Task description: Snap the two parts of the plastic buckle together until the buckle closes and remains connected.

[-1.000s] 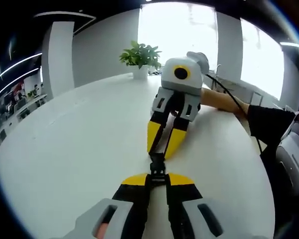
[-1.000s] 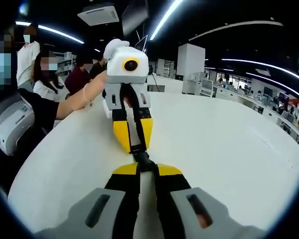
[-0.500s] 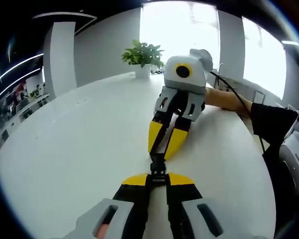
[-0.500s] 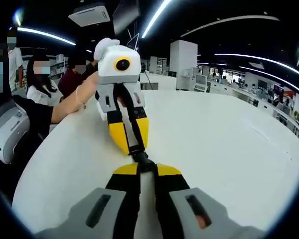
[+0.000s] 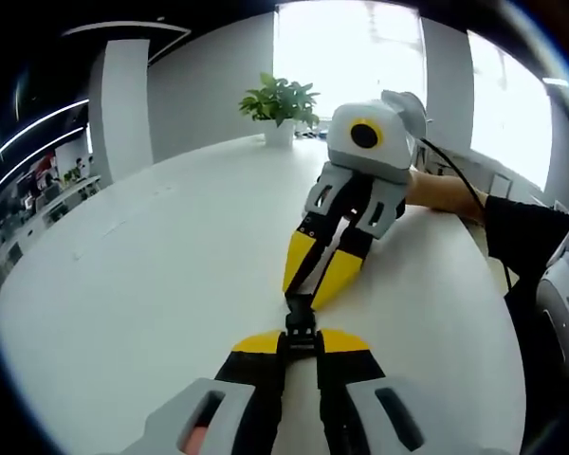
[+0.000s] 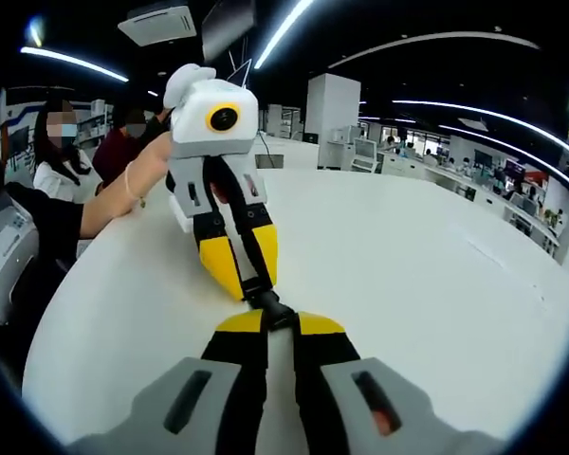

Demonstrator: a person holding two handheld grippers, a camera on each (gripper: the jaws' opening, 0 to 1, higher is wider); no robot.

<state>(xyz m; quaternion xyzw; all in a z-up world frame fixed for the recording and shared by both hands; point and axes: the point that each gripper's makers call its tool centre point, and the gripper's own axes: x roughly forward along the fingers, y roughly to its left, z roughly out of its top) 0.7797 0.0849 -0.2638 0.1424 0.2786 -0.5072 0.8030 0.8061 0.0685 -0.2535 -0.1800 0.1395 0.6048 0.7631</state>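
Two buckle halves (image 5: 300, 318) are pinched tip-to-tip over the white desk (image 5: 152, 284): left hand-held gripper (image 5: 301, 343) clamped at 6 o'clock, right hand-held gripper (image 5: 321, 270) clamped at 12, aligned for mating.

I see a smooth, matt white tabletop (image 5: 152, 284); the black buckle (image 5: 300, 320) looks like hard, slightly glossy plastic.

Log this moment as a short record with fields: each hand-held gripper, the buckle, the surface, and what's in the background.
left hand-held gripper: shut on black buckle part
right hand-held gripper: shut on black buckle part
buckle: two black parts meet tip to tip between the grippers; latched or not cannot be told
table: white, round
potted plant: at the table's far edge, left gripper view
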